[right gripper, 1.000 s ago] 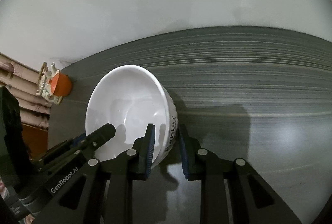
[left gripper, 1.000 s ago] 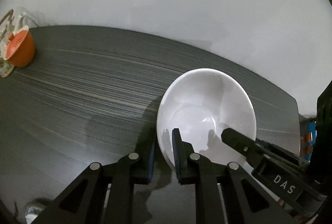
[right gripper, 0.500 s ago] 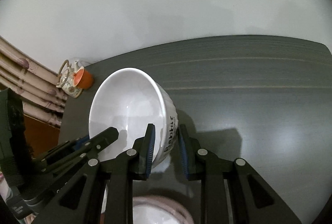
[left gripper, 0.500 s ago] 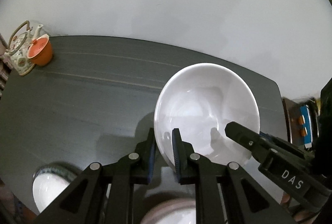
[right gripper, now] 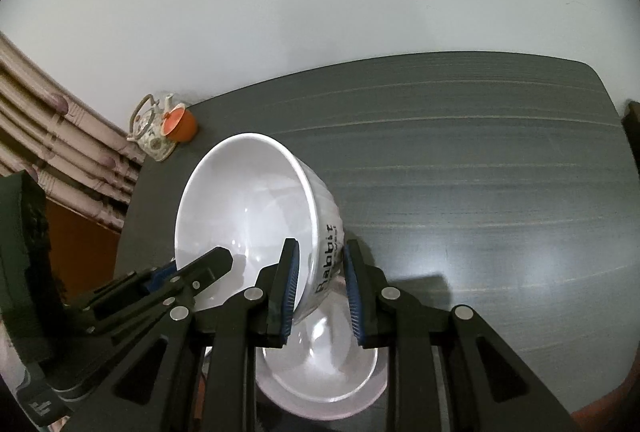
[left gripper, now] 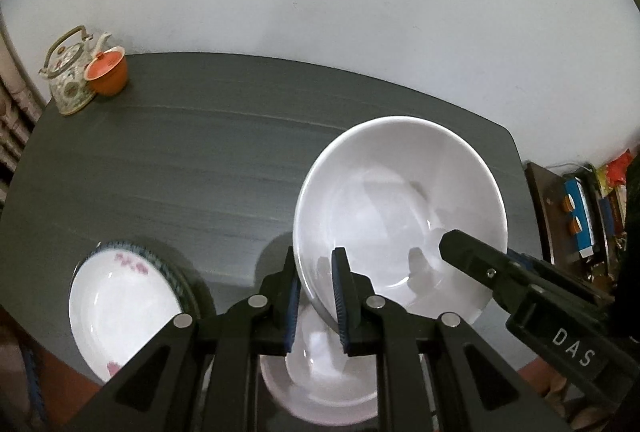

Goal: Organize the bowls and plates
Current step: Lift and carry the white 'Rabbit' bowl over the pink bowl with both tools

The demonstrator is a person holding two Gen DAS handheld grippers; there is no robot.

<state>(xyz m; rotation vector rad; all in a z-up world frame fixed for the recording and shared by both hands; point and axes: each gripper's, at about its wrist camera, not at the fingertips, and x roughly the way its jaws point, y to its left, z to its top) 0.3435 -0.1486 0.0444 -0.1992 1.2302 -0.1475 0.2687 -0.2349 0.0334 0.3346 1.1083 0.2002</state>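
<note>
White bowl (left gripper: 400, 199) between both grippers

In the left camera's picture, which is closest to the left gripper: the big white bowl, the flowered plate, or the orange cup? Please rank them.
1. Big white bowl: its rim sits between the left gripper jaws.
2. Flowered plate: lower left, near table edge.
3. Orange cup: far left corner, beside the teapot.
</note>
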